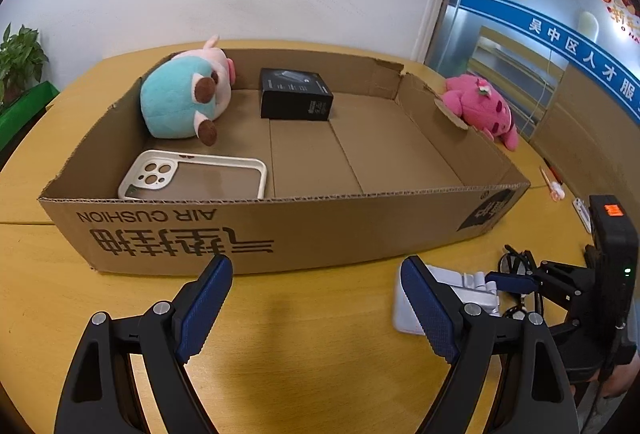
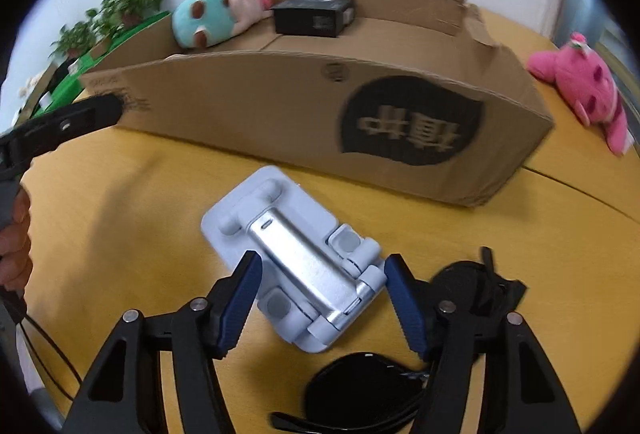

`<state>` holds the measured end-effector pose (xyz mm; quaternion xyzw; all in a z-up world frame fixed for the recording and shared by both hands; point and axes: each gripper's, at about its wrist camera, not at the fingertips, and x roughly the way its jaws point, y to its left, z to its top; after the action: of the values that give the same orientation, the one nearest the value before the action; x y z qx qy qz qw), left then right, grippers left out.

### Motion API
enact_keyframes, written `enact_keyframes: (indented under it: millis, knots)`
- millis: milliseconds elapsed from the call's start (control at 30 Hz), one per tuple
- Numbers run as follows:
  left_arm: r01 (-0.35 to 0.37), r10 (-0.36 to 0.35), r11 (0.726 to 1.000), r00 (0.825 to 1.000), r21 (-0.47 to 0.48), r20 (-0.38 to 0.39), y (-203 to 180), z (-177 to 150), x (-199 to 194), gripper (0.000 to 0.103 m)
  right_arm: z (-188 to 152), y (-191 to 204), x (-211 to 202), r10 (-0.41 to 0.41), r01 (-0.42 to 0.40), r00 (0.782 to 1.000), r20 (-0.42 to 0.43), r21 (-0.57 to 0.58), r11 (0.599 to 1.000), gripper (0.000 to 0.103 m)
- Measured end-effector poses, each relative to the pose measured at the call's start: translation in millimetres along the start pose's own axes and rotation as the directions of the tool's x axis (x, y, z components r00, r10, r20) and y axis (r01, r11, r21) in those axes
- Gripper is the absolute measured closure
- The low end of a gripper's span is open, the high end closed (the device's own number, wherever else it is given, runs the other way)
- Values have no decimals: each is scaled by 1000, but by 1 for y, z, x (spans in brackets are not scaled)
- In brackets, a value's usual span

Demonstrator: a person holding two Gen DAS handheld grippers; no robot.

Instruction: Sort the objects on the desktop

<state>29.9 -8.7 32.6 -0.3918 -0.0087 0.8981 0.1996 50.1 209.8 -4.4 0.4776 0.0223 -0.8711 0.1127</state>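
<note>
A shallow cardboard box (image 1: 256, 230) sits on the wooden tabletop (image 1: 304, 318) with its top open. Inside it, a teal and pink plush toy (image 1: 180, 98) lies against the far-left corner, a black carton (image 1: 295, 94) stands near the middle of the back wall, and a white phone case (image 1: 192, 176) with a clear back lies flat in the near-left corner, camera cut-outs facing up. The right half of the box floor is bare cardboard. Outside the box, a pink plush (image 1: 482, 106) lies on the tabletop just beyond the box's right end wall. The left gripper (image 1: 316, 310) hovers over the tabletop in front of the box's long wall, its jaws spread wide with nothing between them. The right gripper (image 2: 320, 302) is lowered over a folded white and silver phone stand (image 2: 296, 262) lying flat on the tabletop close to the box's short end; its blue pads (image 2: 240, 302) stand on either side of the stand with a gap showing on both sides, so it is open and not yet clamped. A pair of black sunglasses (image 2: 360, 382) lies just beside the stand, partly under the right gripper. The box's long wall reads "AIR CUSHION", upside down, above large Chinese characters, and its end wall carries a black round label with blurred characters.
</note>
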Motion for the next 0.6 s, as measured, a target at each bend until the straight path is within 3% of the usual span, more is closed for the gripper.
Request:
enact_keyframes:
  millis: [167, 333, 533, 600]
  knots:
    - [12, -9, 999, 999, 48, -52, -2, -10, 5, 14, 0, 17, 0, 98, -98, 995, 12, -36, 995, 39]
    - [24, -18, 997, 996, 76, -83, -6, -16, 12, 14, 1, 13, 3, 84, -84, 996, 15, -26, 996, 41]
    - [102, -90, 990, 987, 92, -132, -21, -12, 33, 15, 0, 11, 2, 92, -92, 996, 12, -25, 995, 47]
    - [123, -104, 986, 982, 113, -160, -28, -15, 41, 20, -1, 11, 2, 94, -94, 995, 15, -29, 995, 52]
